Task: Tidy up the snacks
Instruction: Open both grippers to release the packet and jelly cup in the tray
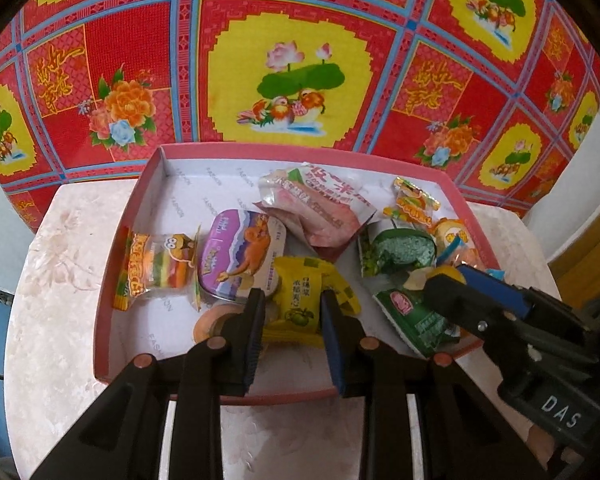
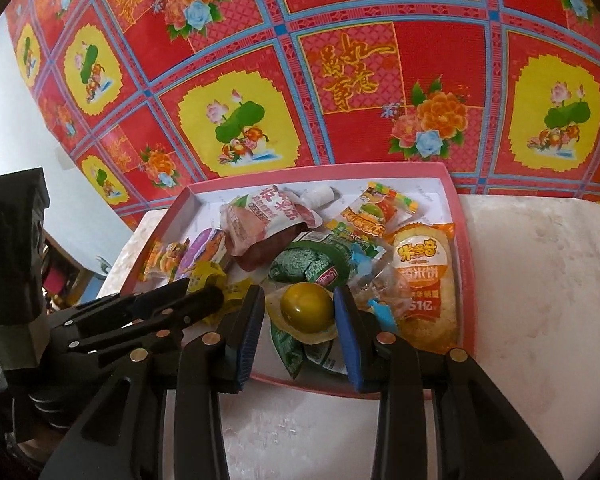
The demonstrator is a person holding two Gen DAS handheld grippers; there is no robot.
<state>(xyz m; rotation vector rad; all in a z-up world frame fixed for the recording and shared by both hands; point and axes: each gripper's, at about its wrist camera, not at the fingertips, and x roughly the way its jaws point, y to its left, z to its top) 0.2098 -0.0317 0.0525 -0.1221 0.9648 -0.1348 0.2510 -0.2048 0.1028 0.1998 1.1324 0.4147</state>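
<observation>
Left wrist view: left hand-held gripper (image 1: 292, 304) straddles a yellow snack packet (image 1: 300, 292), jaws apart. Right hand-held gripper (image 2: 300, 304), jaws apart, brackets a yellow-green sealed sweet (image 2: 306, 307) in the pink tray (image 2: 466, 280).

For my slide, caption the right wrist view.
Right gripper open astride a sealed olive-yellow egg pouch in the pink-rimmed snack tray.

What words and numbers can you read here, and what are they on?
"DAS": on the right hand-held gripper, white letters on its body.
"FASHION": printed over and over on the box lining.
"51亿": on the orange rice cracker bag.
"米多奇": same bag, top, somewhat blurred.
Big golden Chinese characters on the red cloth: too stylised to read.
Other snack labels: too blurred.
</observation>
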